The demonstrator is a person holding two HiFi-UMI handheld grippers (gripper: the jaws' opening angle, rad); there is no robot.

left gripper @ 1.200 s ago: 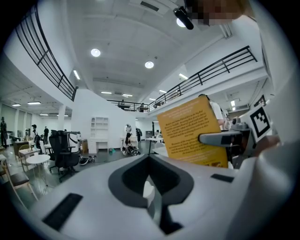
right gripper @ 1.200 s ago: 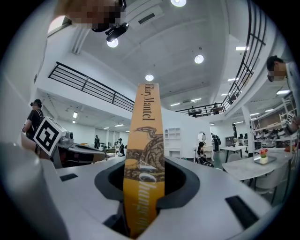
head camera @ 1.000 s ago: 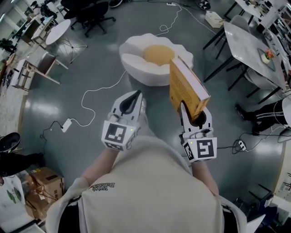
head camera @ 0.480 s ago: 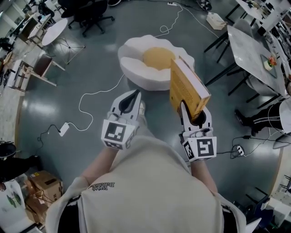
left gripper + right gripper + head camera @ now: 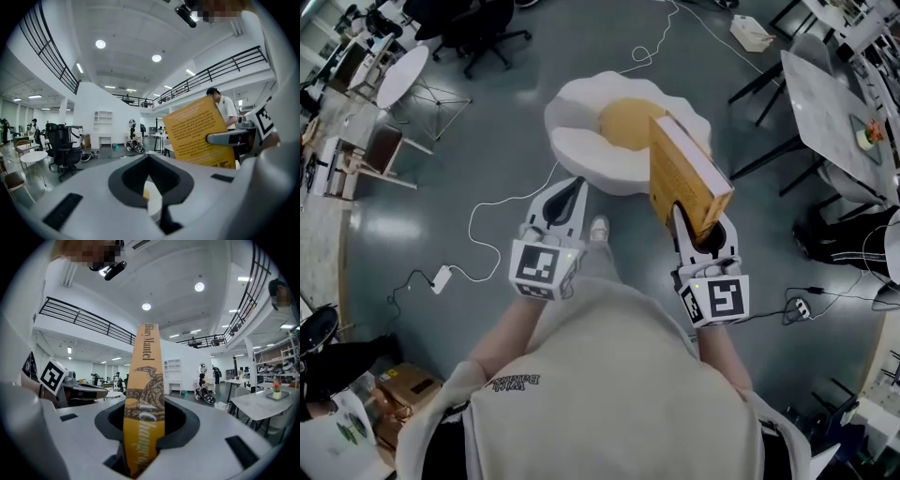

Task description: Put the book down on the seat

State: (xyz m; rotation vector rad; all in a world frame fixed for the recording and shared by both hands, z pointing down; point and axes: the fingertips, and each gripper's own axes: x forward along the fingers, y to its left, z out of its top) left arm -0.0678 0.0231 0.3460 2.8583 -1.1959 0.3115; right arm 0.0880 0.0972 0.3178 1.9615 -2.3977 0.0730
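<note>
Head view: the right tongs (image 5: pixel 701 231) clamp the lower end of the book (image 5: pixel 684 178), which stands upright over the near right edge of the seat (image 5: pixel 581 127). The left tongs (image 5: pixel 564 199) are closed and empty, short of the seat's near side.

Left gripper view: jaws together, nothing between them.

Right gripper view: the book's spine is pinched between the jaws. It looks like a thick, stiff hardback, probably top-heavy in this low grip, with a jacket that may be slick. A second hold higher up would steady it.

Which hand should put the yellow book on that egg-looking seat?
The right. The right gripper is clamped on the book and holds it upright, with the seat just ahead. The left gripper is shut with nothing in it, so it would first have to take the book.
</note>
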